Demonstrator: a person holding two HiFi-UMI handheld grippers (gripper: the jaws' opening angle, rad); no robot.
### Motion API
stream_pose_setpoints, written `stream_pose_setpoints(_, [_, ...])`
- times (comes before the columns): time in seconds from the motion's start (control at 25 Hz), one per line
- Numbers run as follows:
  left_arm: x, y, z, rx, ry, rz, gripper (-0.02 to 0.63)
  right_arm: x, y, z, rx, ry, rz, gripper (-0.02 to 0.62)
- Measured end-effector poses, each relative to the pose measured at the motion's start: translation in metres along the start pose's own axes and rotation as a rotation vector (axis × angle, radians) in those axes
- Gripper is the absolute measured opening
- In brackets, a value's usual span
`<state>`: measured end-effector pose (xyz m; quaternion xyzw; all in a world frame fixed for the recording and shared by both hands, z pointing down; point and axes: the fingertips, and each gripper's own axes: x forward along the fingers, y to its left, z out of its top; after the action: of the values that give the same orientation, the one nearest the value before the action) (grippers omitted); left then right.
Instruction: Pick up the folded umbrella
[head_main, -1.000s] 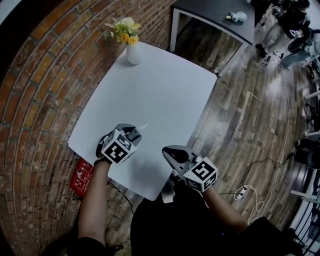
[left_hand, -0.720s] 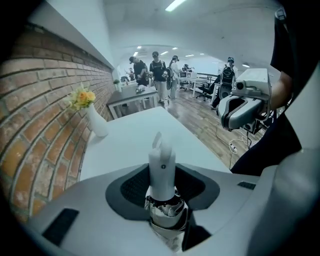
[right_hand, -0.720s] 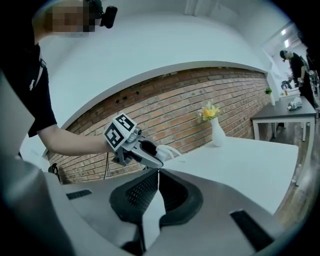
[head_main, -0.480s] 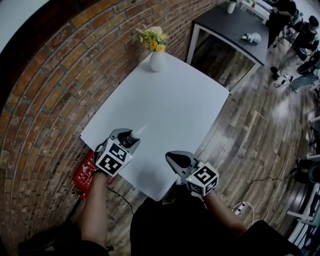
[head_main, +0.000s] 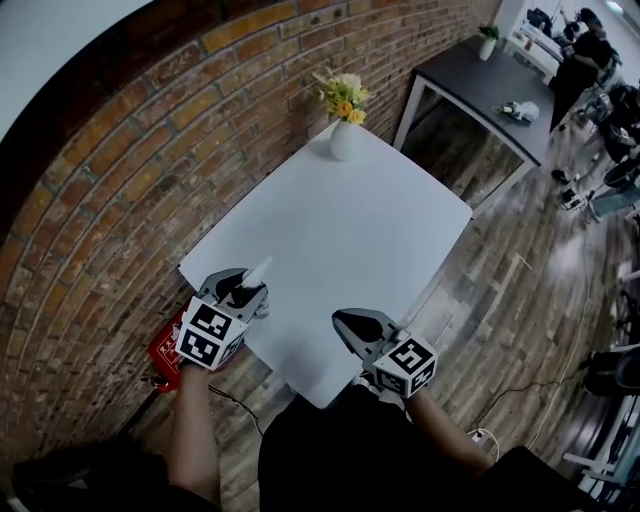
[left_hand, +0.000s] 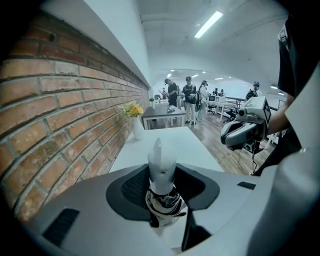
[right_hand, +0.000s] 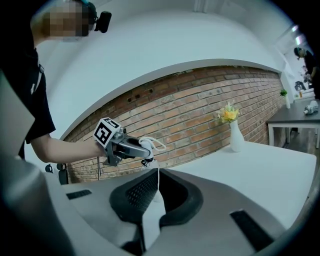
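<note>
The folded umbrella (head_main: 258, 270) has a white pointed handle and black-and-white patterned fabric. My left gripper (head_main: 240, 292) is shut on it and holds it off the white table (head_main: 350, 220), above the near left corner. In the left gripper view the umbrella (left_hand: 161, 167) stands up between the two dark pads (left_hand: 134, 186), its fabric bunched below. The right gripper view shows the left gripper (right_hand: 127, 146) with the umbrella (right_hand: 148, 145) and its white wrist loop. My right gripper (head_main: 352, 323) hovers over the table's near edge, shut and holding nothing (right_hand: 155, 200).
A white vase (head_main: 343, 140) with yellow flowers stands at the table's far corner by the brick wall (head_main: 150, 170). A dark table (head_main: 490, 90) is beyond it. A red box (head_main: 165, 345) lies on the wooden floor. Several people stand far back (left_hand: 187, 97).
My left gripper has risen with the umbrella and drifted left toward the table's near left corner, rolling a little. The right gripper has shifted slightly along the near edge.
</note>
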<state>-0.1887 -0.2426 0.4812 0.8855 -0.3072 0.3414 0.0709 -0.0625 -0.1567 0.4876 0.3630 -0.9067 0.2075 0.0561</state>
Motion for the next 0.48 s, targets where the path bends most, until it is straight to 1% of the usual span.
stream_pose_setpoints(0.16, [-0.017,0.005,0.003,-0.073,-0.086,0.012,0.161,0.008,0.009,0.000,-0.024,0.010,0.013,0.023])
stream_pose_setpoints(0.28, [-0.028,0.004,0.017,-0.118,-0.164,0.016,0.161,0.012,0.013,0.002,-0.033,0.011,0.015,0.023])
stream_pose_setpoints(0.48, [-0.043,-0.005,0.043,-0.169,-0.274,0.020,0.163,0.011,0.016,0.016,-0.050,-0.019,0.010,0.023])
